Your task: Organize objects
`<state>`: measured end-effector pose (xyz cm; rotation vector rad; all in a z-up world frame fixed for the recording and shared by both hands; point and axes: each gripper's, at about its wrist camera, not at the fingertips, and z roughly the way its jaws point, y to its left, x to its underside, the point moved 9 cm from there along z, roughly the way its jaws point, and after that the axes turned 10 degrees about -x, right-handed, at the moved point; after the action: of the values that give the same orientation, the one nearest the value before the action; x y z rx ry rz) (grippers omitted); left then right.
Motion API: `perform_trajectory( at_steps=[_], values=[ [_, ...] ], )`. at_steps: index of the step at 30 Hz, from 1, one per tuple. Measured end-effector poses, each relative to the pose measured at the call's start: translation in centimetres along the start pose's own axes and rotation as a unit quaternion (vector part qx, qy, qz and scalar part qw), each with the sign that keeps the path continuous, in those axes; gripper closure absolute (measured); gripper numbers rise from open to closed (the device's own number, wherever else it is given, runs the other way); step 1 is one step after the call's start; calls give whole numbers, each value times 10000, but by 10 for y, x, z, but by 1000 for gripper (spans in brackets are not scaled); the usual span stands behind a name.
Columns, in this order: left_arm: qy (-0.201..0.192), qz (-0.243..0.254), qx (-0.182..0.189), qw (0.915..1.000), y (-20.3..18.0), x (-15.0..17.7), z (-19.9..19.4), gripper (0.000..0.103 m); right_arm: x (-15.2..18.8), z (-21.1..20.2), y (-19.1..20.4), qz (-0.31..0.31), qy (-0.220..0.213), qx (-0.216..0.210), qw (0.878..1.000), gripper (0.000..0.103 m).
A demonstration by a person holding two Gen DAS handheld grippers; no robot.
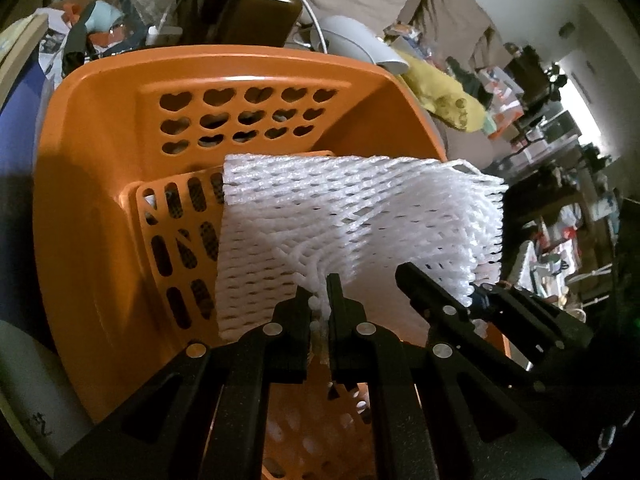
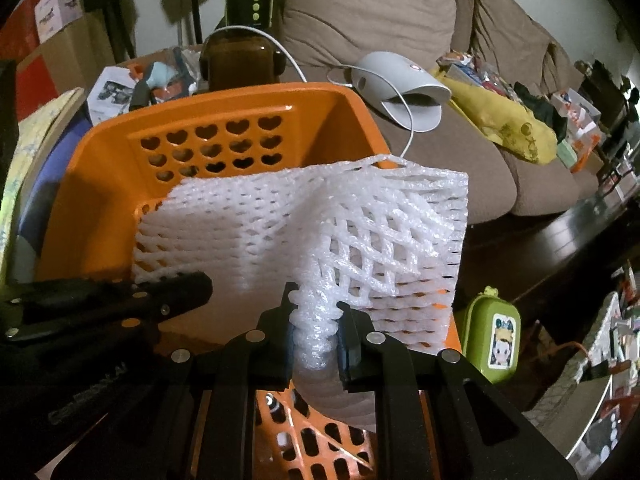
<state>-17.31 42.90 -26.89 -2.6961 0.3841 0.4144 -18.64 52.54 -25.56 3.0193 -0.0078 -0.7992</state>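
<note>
A stack of white foam nets [image 1: 352, 224] hangs over the open orange basket [image 1: 100, 152], held from both sides. My left gripper [image 1: 320, 300] is shut on the nets' near left edge, pinching them thin. The right gripper [image 1: 472, 304] shows at the right of the left wrist view, clamped on the nets' right edge. In the right wrist view the right gripper [image 2: 316, 320] is shut on a bunched fold of the foam nets [image 2: 320, 232] above the orange basket [image 2: 120, 148], and the left gripper's fingers [image 2: 176, 292] come in from the left.
A smaller orange slotted basket [image 1: 176, 240] lies inside the big one. Behind stand a brown jar [image 2: 240, 64], a white mouse-shaped device with a cable [image 2: 396, 84], a brown sofa [image 2: 500, 80] and clutter. A green case [image 2: 494, 334] sits right of the basket.
</note>
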Motion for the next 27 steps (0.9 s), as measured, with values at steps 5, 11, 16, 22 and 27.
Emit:
perform_trajectory(
  at_steps=[5, 11, 16, 22, 27],
  values=[
    [19, -3, 19, 10000, -1, 0, 1, 97, 2, 2, -1, -37, 25, 78, 10000, 87],
    [-36, 58, 96, 9999, -6, -2, 1, 97, 2, 2, -2, -65, 18, 155, 9999, 87],
    [-5, 39, 0, 10000, -3, -2, 3, 97, 2, 4, -3, -112, 65, 209, 9997, 87],
    [43, -27, -46, 10000, 0, -1, 6, 97, 3, 3, 0, -136, 79, 208, 9997, 87],
    [76, -33, -67, 9999, 0, -1, 7, 97, 5, 4, 1, -148, 108, 227, 9996, 86]
  ],
)
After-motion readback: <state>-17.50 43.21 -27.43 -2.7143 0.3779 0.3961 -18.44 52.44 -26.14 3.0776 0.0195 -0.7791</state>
